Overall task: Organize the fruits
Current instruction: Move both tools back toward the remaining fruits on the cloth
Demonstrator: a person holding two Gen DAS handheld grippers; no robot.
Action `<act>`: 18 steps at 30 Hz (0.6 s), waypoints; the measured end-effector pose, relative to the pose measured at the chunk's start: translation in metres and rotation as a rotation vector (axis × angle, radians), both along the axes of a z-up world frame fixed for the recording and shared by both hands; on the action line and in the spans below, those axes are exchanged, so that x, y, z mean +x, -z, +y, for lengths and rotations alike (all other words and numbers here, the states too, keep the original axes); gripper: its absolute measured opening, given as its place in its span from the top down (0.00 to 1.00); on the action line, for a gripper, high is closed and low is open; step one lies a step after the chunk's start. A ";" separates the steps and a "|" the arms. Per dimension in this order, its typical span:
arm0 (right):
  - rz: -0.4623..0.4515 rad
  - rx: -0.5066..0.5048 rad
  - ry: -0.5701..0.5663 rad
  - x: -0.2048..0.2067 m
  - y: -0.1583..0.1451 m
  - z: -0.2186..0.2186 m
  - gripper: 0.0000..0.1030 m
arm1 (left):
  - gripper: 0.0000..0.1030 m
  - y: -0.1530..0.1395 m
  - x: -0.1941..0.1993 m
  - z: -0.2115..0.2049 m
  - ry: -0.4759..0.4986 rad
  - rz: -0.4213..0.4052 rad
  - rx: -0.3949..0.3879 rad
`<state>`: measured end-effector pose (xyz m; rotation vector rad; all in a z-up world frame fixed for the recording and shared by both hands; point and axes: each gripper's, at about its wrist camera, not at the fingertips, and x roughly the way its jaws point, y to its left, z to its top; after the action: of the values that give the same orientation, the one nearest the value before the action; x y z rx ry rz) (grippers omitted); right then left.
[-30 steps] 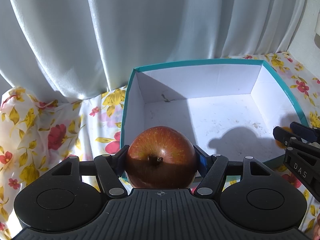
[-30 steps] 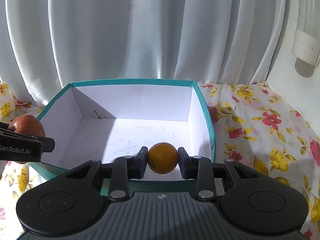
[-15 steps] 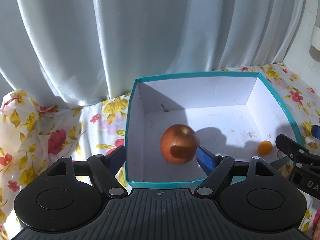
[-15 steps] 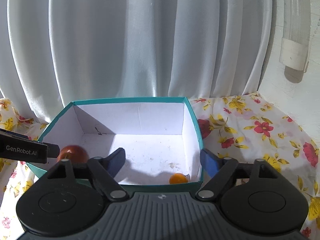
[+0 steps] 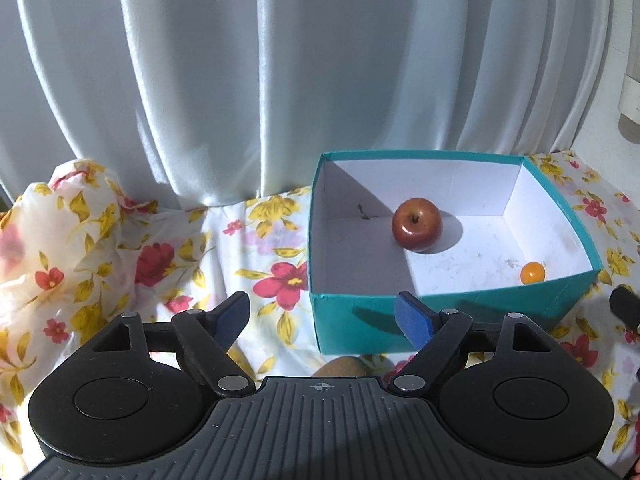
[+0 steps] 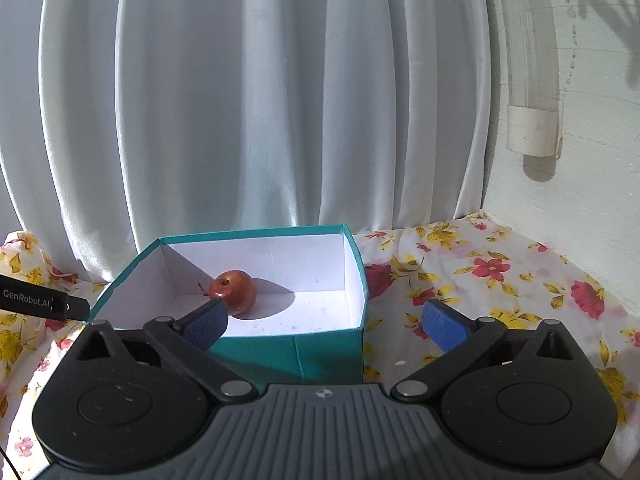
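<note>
Both fruits dropped: apple [image 5: 417, 224] and orange [image 5: 532, 272] now sit inside teal box [image 5: 440, 320] (orange near its right corner). Left tongs [image 5: 326, 314] and right tongs [image 6: 324, 324] opening, empty; curtain [image 5: 280, 80] behind.

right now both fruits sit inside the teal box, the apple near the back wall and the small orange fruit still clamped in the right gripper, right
Not quite. The small orange fruit is not clamped: it lies loose on the floor of the teal box, by the near wall, as the left wrist view shows. The right gripper is opening, nothing between its jaws. The apple is near the back wall.
</note>
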<state>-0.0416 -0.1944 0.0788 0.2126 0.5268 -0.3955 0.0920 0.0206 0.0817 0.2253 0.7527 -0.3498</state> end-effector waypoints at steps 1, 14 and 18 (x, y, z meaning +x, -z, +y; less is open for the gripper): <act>0.026 0.005 -0.014 -0.003 0.005 0.004 0.00 | 0.18 0.003 -0.003 0.002 0.002 0.003 -0.003; 0.193 0.109 -0.026 -0.039 0.054 0.022 0.00 | 0.18 0.034 -0.035 0.009 0.026 0.005 0.036; 0.202 0.140 -0.013 -0.044 0.060 0.016 0.00 | 0.18 0.048 -0.044 0.008 0.054 0.013 0.060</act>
<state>-0.0853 -0.1782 0.0188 0.3053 0.7556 -0.3696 0.0484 0.0286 0.0342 0.3005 0.7714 -0.3809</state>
